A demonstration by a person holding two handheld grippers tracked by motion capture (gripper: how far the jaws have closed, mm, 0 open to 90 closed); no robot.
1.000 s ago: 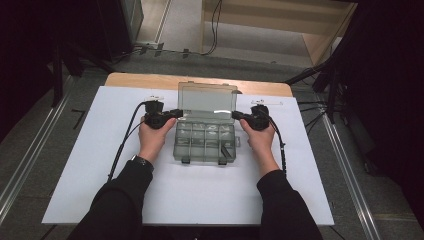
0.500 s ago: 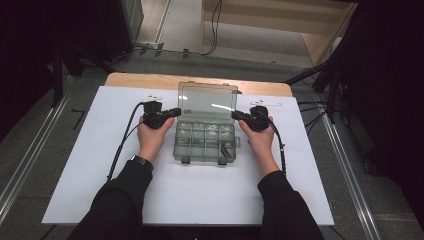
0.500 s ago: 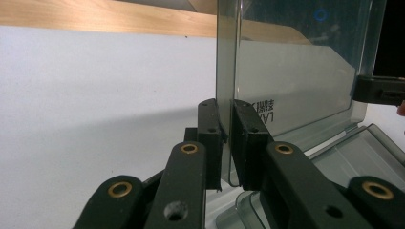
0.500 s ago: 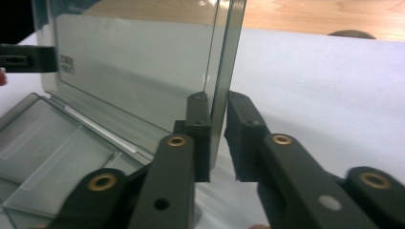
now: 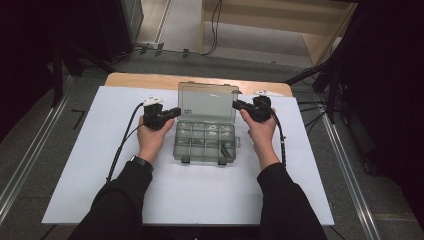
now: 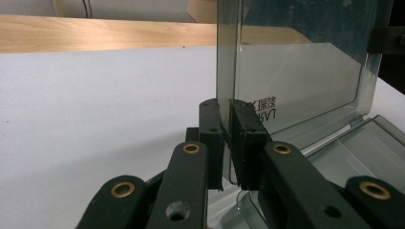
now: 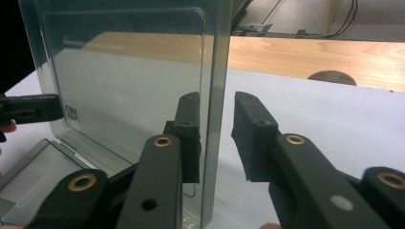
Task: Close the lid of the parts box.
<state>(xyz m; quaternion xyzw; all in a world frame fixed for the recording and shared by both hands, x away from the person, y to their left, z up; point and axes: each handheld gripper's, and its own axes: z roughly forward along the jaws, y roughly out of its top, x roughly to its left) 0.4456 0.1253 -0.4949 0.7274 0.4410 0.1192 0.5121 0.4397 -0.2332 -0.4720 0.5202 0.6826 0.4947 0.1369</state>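
A clear grey compartment box [image 5: 200, 145] lies mid-table with its lid [image 5: 207, 102] standing upright at the back. My left gripper [image 5: 177, 111] is at the lid's left edge. In the left gripper view, that gripper [image 6: 228, 138] is shut on the edge of the lid [image 6: 296, 62]. My right gripper [image 5: 235, 105] is at the lid's right edge. In the right gripper view, this gripper [image 7: 217, 129] is open, one jaw on each side of the lid [image 7: 129, 71]; the jaw on the right stands clear of it. The left gripper [image 7: 28, 109] shows through the lid.
A white sheet [image 5: 100, 165] covers the table, with a wooden strip [image 5: 145, 80] along the far edge. A small dark part [image 5: 226, 150] lies in a right compartment of the box. Cables trail from both grippers beside the forearms.
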